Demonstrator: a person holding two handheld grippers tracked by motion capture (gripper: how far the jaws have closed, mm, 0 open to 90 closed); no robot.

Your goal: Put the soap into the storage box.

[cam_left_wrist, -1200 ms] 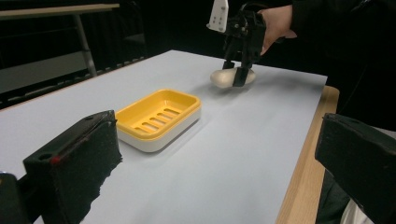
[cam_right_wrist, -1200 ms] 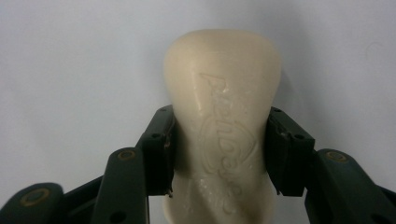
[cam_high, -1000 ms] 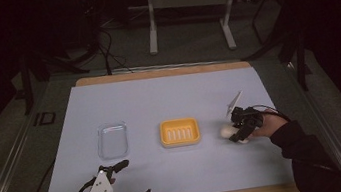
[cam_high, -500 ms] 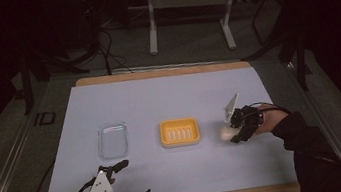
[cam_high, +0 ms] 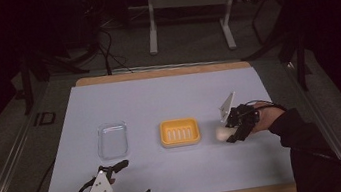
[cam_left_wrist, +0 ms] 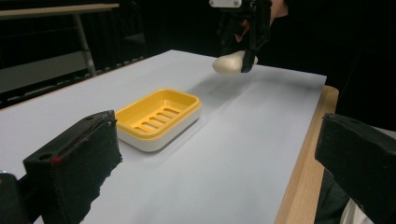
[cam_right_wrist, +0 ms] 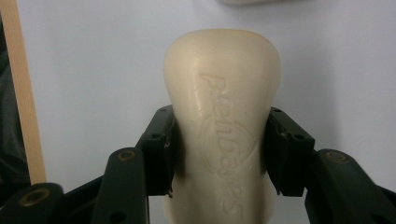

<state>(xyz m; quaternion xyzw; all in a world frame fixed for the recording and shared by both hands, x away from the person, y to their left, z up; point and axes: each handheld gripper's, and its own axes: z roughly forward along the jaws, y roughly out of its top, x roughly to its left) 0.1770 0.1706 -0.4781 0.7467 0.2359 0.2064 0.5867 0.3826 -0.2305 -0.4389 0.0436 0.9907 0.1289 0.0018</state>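
Nearest, at the bottom left of the high view, the left gripper (cam_high: 126, 182) hangs over the front edge of the white table (cam_high: 159, 102) with its jaws spread wide and nothing between them; in its own view the two black jaws stand far apart at the lower corners. Beyond it, left of centre, lies a clear plastic lid (cam_high: 112, 140), flat on the table and apart from everything else. Further in, at mid-frame, sits the yellow soap dish (cam_high: 179, 132), slotted floor up and empty. Just right of the dish, the right gripper (cam_high: 231, 133) pinches a cream bar of soap (cam_right_wrist: 223, 116) across its sides, the pads pressed into both flanks. In the left gripper view the bar (cam_left_wrist: 229, 62) hangs clear of the table, its shadow falling behind the dish (cam_left_wrist: 159, 119).

By the look of it, the carry is under way: bar lifted, not yet over the dish. The next move calls for a short travel toward frame centre, then lowering the bar flat onto the slotted floor before the jaws let go.
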